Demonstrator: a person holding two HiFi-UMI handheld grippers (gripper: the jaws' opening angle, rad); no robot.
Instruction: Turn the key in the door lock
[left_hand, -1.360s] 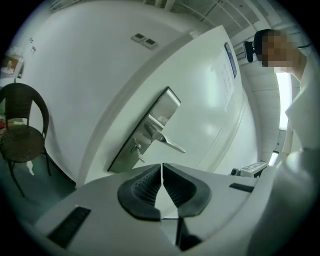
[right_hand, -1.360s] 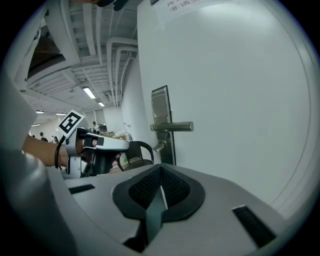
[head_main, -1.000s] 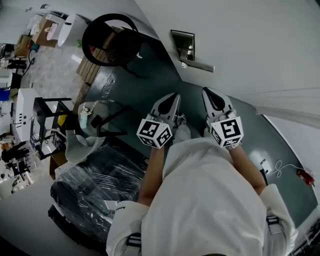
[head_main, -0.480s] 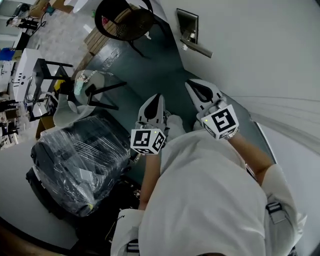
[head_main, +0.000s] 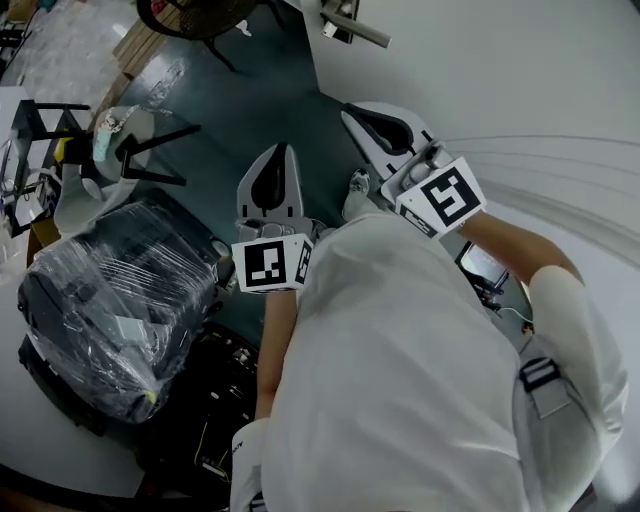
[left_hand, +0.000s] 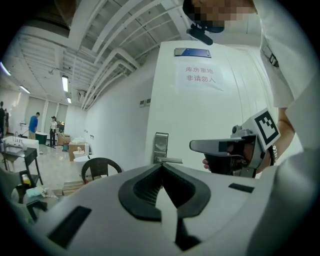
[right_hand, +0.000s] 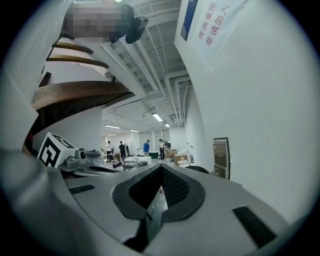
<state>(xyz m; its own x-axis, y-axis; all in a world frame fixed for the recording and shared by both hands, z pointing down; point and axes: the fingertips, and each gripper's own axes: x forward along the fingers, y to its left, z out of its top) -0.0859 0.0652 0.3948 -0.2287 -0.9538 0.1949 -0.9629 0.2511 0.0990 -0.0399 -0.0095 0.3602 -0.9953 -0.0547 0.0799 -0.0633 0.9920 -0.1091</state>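
The door lock stands ahead of the left tool and well apart from it, in line above its tips in the left gripper view. From the right tool it lies far and to the right on the white door, likewise untouched. Whether a key sits in the lock cannot be made out. The lock is an upright rectangular plate of brushed metal with a straight lever handle projecting sideways. The door is smooth and matt and bears a paper notice. Both tools are grey moulded shells with ribbed black pads. Each pair of jaws is pressed together with nothing between. The tools are held about level and side by side, the right one nearer the door, each carrying a marker cube. The person's forearms reach forward from white sleeves over a dark teal floor.
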